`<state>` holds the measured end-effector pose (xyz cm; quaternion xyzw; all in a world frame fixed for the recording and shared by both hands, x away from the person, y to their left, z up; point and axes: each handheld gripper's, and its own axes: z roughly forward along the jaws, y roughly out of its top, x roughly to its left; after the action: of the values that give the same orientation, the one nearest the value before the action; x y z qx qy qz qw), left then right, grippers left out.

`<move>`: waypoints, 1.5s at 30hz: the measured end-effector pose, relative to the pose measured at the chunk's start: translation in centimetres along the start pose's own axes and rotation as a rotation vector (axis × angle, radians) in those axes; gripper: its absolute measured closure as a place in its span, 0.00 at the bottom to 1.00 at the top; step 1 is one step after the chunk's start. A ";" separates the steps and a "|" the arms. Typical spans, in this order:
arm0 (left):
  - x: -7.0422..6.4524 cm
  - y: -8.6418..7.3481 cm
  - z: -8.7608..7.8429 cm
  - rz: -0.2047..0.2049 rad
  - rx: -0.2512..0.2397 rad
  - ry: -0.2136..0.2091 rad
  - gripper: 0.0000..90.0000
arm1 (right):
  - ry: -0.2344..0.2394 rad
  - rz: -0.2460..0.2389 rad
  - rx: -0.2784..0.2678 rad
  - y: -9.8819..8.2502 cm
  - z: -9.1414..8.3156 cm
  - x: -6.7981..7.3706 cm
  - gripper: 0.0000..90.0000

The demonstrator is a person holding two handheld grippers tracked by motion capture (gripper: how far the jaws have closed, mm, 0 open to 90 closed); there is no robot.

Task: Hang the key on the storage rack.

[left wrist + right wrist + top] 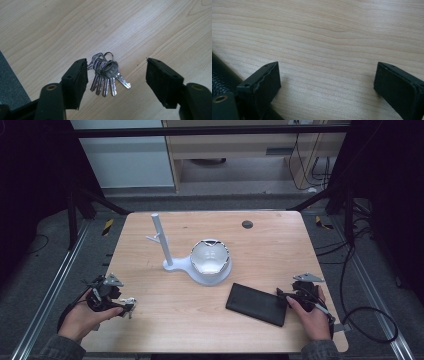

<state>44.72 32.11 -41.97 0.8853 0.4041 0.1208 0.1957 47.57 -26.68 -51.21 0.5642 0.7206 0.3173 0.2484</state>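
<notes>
A bunch of several silver keys (106, 72) on a ring lies flat on the wooden table (270, 250), near its front left corner (128, 303). My left gripper (117, 72) is lowered over the bunch with its jaws apart. The keys sit in the gap nearer the left jaw, and the right jaw stands well clear of them. In the high view the left gripper (124, 306) is held in a hand at the front left. My right gripper (327, 77) is open over bare wood at the front right (284, 296), just beside a black wallet (257, 304).
A white stand (172, 265) with an upright post (161, 240) and short pegs sits mid-table; a shiny bowl (210, 256) rests on its round base. A dark round hole (247, 224) marks the far side. The wallet's edge (222, 72) lies by the right gripper's left jaw.
</notes>
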 end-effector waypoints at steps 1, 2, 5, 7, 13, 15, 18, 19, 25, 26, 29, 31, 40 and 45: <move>0.0 0.1 0.4 0.014 0.025 -0.003 0.42 | -0.001 0.000 0.000 0.0 0.0 0.0 0.08; 0.0 0.1 0.4 0.014 0.025 -0.003 0.44 | -0.001 0.001 -0.001 0.0 0.0 0.0 0.08; 0.3 0.2 1.2 0.063 0.070 0.006 0.47 | -0.005 0.002 -0.001 0.0 0.0 0.0 0.08; 0.6 0.0 1.5 0.047 0.084 0.009 0.48 | -0.005 0.003 -0.001 0.0 0.0 0.0 0.08; 0.9 -0.4 2.4 -0.032 0.099 -0.042 0.47 | -0.004 0.003 -0.002 0.0 0.0 0.0 0.08; 0.7 -0.4 3.0 -0.036 0.116 -0.017 0.43 | -0.006 0.004 -0.001 0.0 0.0 0.1 0.08; 0.5 -0.5 3.6 -0.043 0.124 -0.016 0.41 | -0.009 0.006 -0.001 -0.1 -0.1 0.1 0.08; 0.4 -0.5 3.9 -0.044 0.123 -0.019 0.41 | -0.010 0.008 0.000 -0.1 -0.1 0.1 0.08; -0.1 -0.5 4.6 -0.043 0.102 0.008 0.49 | -0.012 0.010 -0.001 -0.1 -0.1 0.2 0.08; -0.1 -0.5 4.6 -0.043 0.102 0.008 0.51 | -0.012 0.010 -0.001 -0.1 -0.1 0.2 0.08; 0.1 -0.8 4.6 -0.055 0.098 0.014 0.55 | -0.013 0.009 -0.002 -0.1 -0.1 0.2 0.08; 0.3 -1.1 4.6 -0.051 0.098 0.006 0.64 | -0.014 0.008 -0.002 -0.1 -0.1 0.2 0.08; 1.0 -1.5 4.2 -0.020 0.103 0.041 0.78 | -0.015 0.009 -0.002 -0.1 -0.1 0.2 0.08; 0.9 -1.7 3.8 0.010 0.102 0.034 0.81 | -0.016 0.010 -0.001 -0.1 -0.1 0.2 0.08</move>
<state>45.57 32.89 -46.07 0.8939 0.4088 0.1158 0.1427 47.38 -26.54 -51.21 0.5702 0.7155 0.3146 0.2528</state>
